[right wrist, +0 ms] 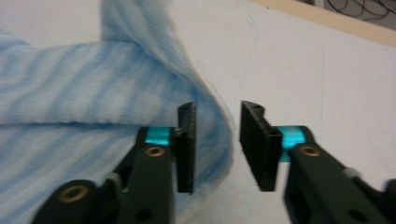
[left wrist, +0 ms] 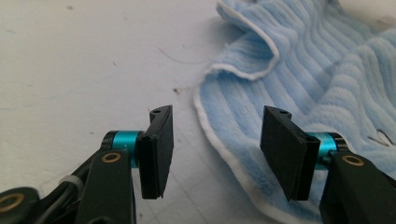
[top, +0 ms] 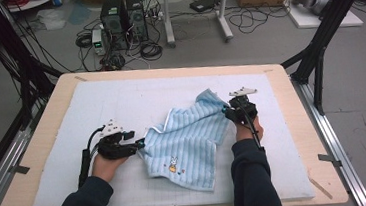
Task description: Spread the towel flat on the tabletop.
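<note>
A light blue striped towel (top: 189,137) with a small rabbit embroidered near its front edge lies rumpled on the white mat (top: 96,105). My left gripper (top: 139,145) lies low at the towel's left edge, open. In the left gripper view the towel's (left wrist: 327,70) white hem runs between the jaws of the gripper (left wrist: 215,149), and neither pad presses on it. My right gripper (top: 227,112) is at the towel's right side, open. In the right gripper view a raised fold of the towel (right wrist: 70,93) rests against the left jaw of the gripper (right wrist: 217,144), with a gap to the other jaw.
The mat covers most of a wooden table (top: 48,140). Black frame posts (top: 317,56) stand at the table's left and right sides. Computer towers (top: 123,18), cables and boxes are on the floor beyond the far edge.
</note>
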A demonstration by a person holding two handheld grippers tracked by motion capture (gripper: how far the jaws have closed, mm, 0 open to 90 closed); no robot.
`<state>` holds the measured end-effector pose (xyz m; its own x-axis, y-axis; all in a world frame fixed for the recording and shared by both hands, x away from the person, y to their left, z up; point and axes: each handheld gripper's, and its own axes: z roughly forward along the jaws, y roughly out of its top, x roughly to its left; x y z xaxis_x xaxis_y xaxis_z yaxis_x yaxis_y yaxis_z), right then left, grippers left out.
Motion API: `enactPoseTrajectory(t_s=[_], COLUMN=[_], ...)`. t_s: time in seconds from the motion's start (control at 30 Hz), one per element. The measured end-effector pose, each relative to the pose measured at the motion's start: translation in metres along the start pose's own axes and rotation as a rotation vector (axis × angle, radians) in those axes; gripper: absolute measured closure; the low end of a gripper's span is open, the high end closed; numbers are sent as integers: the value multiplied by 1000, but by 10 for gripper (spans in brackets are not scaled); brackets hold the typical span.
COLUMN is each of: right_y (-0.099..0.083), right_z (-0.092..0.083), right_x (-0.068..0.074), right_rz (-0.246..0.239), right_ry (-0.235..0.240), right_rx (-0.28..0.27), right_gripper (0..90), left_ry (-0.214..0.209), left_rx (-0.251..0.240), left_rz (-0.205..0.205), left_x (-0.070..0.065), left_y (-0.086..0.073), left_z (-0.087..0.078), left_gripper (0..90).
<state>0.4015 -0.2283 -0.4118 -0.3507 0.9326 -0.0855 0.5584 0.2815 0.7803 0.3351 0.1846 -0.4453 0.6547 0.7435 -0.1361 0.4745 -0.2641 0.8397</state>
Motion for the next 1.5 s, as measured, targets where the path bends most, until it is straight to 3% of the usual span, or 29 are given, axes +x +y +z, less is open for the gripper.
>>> enactPoseTrajectory(t_s=[0.03, 0.2, 0.33, 0.4, 0.5, 0.57, 0.67, 0.8, 0.9, 0.93, 0.97, 1.17, 1.4, 1.5], right_y=[-1, -10, -28, -37, -46, -50, -55, -55, -51, -49, -47, -37, -21, -16], right_z=[-9, -26, -33, -34, -34, -33, -31, -27, -25, -24, -23, -14, -1, 5], right_x=[5, 19, 32, 36, 38, 39, 42, 52, 55, 56, 56, 47, 37, 31], right_rz=[-6, -70, -98, -96, -82, -81, -85, -113, -138, -158, -173, -159, -158, -147], right_ry=[28, 83, 138, 160, 177, 181, 187, 202, 239, 235, 229, 190, 77, 41], right_rx=[-27, -40, -15, -2, 12, 28, 52, 95, 112, 117, 124, 103, 83, 87], right_gripper=[503, 467, 447, 433, 418, 416, 421, 528, 770, 840, 855, 860, 860, 860], left_ry=[-3, -25, -29, -31, 2, -32, -18, 31, 59, 66, 74, 85, 91, 90], left_rx=[4, 38, 65, 86, 98, 98, 95, 65, 38, 35, 28, -4, -32, -32], left_rz=[0, -20, 10, 30, 70, 66, 77, 34, 28, 24, 19, -25, -28, -44], left_x=[0, 0, -5, -8, -11, -11, -11, -6, -3, -2, -1, 4, -4, -6], left_y=[-1, -4, -4, -4, -3, -3, -2, -1, 0, 1, 2, 4, 16, 17], left_z=[0, 3, 6, 8, 8, 9, 9, 9, 10, 10, 10, 14, 24, 29], left_gripper=[447, 458, 508, 561, 659, 860, 878, 881, 882, 882, 882, 883, 875, 791])
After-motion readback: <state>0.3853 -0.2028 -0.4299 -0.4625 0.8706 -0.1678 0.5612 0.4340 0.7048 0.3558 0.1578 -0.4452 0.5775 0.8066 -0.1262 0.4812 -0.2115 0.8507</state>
